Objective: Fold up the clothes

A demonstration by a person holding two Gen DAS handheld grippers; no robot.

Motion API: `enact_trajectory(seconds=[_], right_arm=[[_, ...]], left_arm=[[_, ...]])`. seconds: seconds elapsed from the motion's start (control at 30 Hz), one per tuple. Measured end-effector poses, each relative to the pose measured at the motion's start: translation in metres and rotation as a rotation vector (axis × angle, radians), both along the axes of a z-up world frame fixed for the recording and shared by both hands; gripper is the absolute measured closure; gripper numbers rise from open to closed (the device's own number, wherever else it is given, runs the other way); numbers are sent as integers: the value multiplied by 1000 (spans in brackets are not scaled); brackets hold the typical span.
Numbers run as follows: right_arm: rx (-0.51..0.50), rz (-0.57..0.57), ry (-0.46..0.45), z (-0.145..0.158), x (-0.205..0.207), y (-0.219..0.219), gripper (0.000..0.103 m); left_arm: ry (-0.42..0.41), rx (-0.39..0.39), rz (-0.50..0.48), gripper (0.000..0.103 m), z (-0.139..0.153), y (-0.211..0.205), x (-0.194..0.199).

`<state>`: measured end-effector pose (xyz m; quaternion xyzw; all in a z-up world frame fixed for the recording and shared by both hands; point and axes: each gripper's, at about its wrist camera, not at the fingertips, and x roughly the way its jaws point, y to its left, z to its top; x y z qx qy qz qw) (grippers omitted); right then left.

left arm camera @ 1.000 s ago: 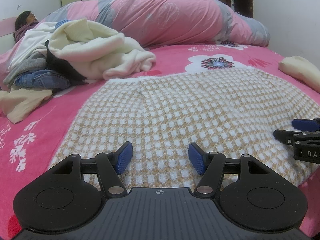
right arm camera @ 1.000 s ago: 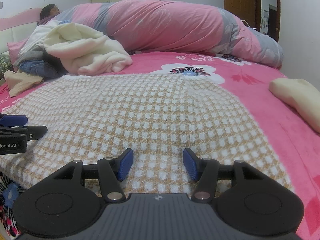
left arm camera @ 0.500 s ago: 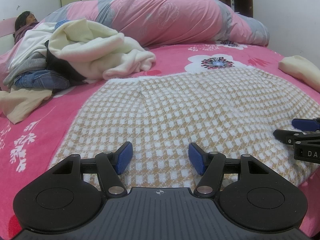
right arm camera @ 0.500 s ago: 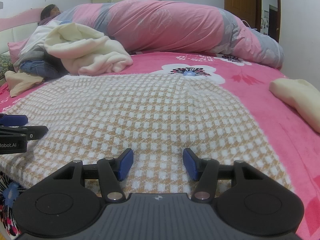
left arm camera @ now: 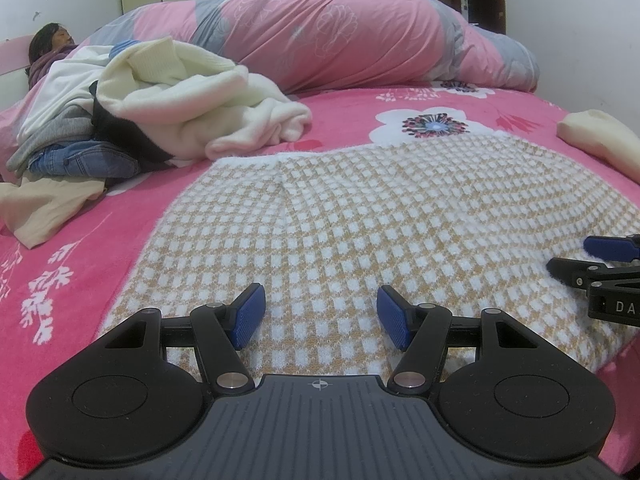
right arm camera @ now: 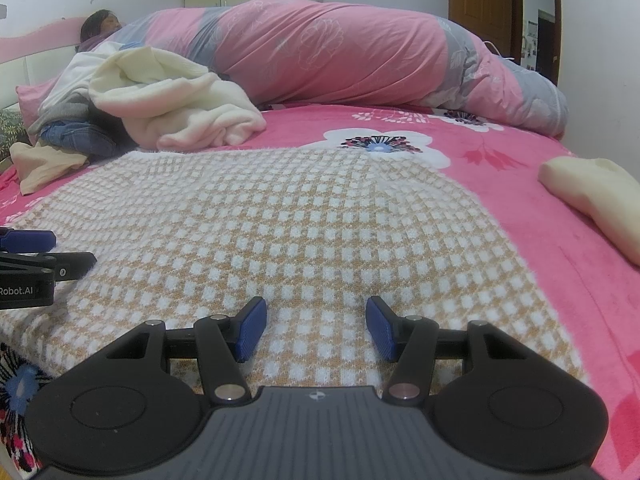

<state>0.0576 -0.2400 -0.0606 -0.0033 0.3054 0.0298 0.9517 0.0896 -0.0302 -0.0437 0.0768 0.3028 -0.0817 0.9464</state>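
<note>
A tan and white checked knit garment (left arm camera: 360,216) lies spread flat on the pink bed; it also shows in the right wrist view (right arm camera: 280,224). My left gripper (left arm camera: 320,318) is open and empty, low over the garment's near left edge. My right gripper (right arm camera: 316,328) is open and empty, low over the near right edge. Each gripper shows at the side of the other's view: the right gripper (left arm camera: 600,256) and the left gripper (right arm camera: 36,252).
A heap of unfolded clothes (left arm camera: 160,96) lies at the back left, cream tops over jeans. A rolled pink quilt (left arm camera: 340,36) runs across the back. A cream folded item (left arm camera: 600,140) lies at the right. A person's head (left arm camera: 48,40) shows far left.
</note>
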Motion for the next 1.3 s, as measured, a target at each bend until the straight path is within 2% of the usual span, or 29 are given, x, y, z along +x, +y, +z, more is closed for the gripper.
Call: enact_trajectory(seconds=[1.3], right_arm=[[1,9,-8,-3,-2,-2,45]], left_arm=[[-10,5,-1,41,-2,-1,-2]])
